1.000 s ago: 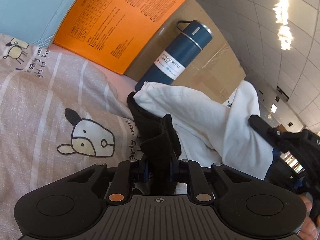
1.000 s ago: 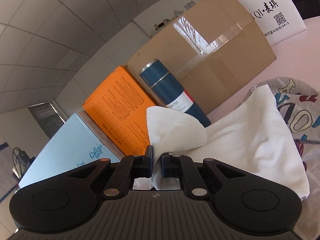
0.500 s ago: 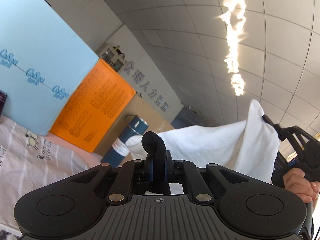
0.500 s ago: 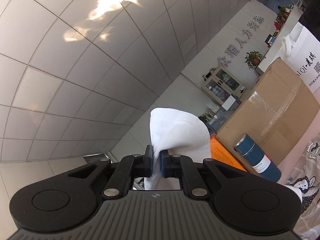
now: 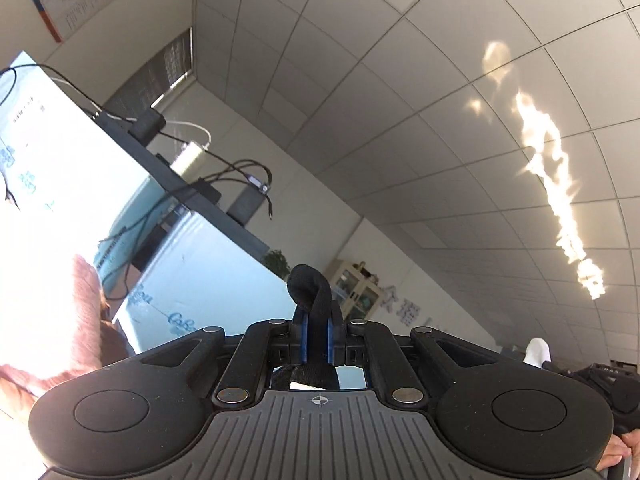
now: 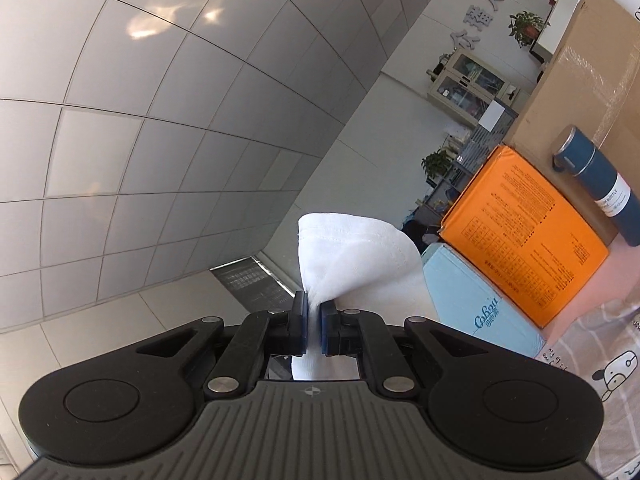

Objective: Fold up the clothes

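I hold 2 grippers tilted up toward the ceiling. My left gripper (image 5: 316, 338) is clenched on a black trim of the garment (image 5: 311, 292); my right gripper (image 6: 313, 330) is clenched on its white fabric (image 6: 352, 256). The garment hangs lifted between them (mostly out of sight). I judge this the lift-and-spread step; next I should lower it flat onto the striped cloth (image 6: 596, 344).

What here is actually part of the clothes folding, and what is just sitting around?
Part of the job:
- white garment, pinched in the right tool
- its black trim, pinched in the left tool

Just lying about:
- orange box
- blue bottle
- cardboard box
- pale blue box
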`<state>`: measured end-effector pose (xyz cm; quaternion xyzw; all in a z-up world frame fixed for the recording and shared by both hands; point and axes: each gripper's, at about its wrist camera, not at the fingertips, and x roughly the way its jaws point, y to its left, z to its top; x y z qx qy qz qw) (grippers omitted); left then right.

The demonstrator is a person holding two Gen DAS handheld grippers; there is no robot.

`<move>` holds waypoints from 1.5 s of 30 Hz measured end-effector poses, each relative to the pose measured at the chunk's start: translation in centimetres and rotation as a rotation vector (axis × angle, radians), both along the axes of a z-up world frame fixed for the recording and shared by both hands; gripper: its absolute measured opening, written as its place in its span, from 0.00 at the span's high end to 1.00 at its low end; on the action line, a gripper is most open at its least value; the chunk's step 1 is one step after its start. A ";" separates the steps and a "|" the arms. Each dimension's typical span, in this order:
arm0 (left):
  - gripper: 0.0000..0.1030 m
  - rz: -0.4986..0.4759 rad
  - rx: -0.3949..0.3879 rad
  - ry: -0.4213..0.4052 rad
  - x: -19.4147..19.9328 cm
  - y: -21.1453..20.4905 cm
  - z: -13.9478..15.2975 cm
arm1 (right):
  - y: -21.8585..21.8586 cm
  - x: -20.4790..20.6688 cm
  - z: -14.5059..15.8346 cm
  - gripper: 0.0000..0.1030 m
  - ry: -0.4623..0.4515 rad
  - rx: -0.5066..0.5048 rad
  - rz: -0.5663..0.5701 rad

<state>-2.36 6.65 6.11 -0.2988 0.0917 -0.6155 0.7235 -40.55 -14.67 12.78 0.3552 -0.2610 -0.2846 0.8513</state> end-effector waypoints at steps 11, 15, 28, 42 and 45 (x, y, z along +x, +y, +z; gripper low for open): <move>0.93 -0.076 0.318 -0.020 -3.2 4.7 -9.3 | 1.2 -2.0 -7.7 0.95 0.255 0.028 -0.083; 0.93 -0.102 0.356 -0.030 -4.7 6.8 -11.0 | 2.1 -4.3 -10.5 0.95 0.303 0.075 -0.100; 0.78 -0.076 0.373 -0.210 -3.6 11.0 -9.4 | 7.8 -9.7 -16.9 0.90 0.504 0.196 -0.062; 0.39 -0.036 0.452 -0.168 -0.5 1.3 -5.0 | 1.2 -13.1 -14.0 0.47 0.460 0.258 -0.178; 0.38 -0.067 0.504 -0.189 0.1 -2.6 -4.2 | -1.9 -10.8 -13.5 0.38 0.515 0.303 -0.114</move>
